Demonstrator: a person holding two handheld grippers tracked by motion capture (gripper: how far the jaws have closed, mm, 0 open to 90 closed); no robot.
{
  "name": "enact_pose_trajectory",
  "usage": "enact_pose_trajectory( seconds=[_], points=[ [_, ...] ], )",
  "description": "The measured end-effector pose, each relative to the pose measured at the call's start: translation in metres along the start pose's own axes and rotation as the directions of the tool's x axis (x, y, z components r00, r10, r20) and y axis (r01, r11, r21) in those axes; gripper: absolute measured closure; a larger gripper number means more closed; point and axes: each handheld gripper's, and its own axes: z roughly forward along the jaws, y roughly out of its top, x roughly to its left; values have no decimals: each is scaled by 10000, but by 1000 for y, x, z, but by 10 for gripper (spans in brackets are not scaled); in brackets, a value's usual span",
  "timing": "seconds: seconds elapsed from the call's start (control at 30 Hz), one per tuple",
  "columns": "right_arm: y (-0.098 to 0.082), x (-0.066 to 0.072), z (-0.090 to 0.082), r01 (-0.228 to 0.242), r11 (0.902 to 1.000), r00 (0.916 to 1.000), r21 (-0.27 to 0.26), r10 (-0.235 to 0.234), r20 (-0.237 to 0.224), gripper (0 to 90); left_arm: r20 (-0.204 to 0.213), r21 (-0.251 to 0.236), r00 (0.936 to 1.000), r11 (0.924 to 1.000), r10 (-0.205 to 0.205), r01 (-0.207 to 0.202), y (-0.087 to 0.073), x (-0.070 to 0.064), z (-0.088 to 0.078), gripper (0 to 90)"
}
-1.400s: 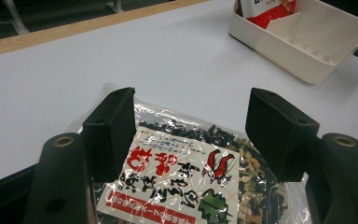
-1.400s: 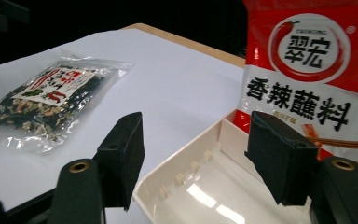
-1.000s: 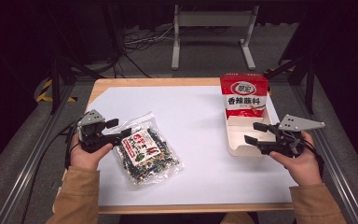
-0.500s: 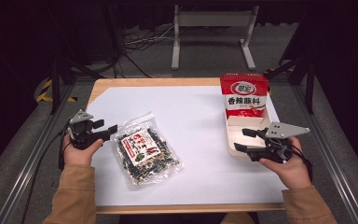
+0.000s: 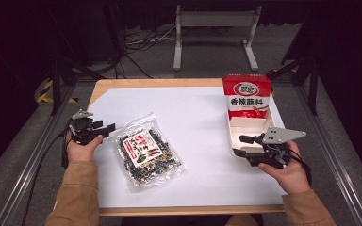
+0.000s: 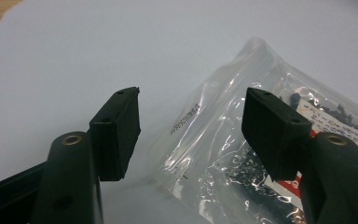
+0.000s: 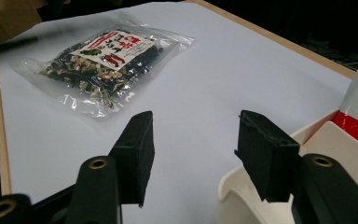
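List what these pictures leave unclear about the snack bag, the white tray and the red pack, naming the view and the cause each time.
- Bag label: high view, print too small to read.
- Bag's far end: left gripper view, cut by the right edge and covered by a jaw.
- Tray inside: high view, near part hidden by the right gripper.
- Red pack: right gripper view, cut off by the right edge.

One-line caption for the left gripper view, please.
Open left gripper facing the clear corner of a snack bag on white paper.
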Motion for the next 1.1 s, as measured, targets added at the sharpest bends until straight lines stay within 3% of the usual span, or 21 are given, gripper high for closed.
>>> enact_pose_trajectory(
  seconds=[0.5, 0.7, 1.07, 1.1],
  points=[
    [-4, 3, -2, -111, 9998, 9999, 141, 111, -30, 467, 371, 755, 9973, 9953, -637, 607, -7, 17, 23, 389],
    [-4, 4, 0, -83, 9999, 9999, 151, 85, -111, 467, 807, 1092, 9893, 9877, -1212, 1121, -10, 22, 25, 415],
    [-5, 6, 4, -37, 9998, 9997, 180, 41, -227, 464, 1354, 1356, 9772, 9800, -1637, 1454, -9, 21, 22, 574],
    [-5, 6, 4, -24, 9998, 9997, 188, 29, -228, 464, 1326, 1347, 9782, 9806, -1599, 1421, -8, 20, 21, 585]
  ],
)
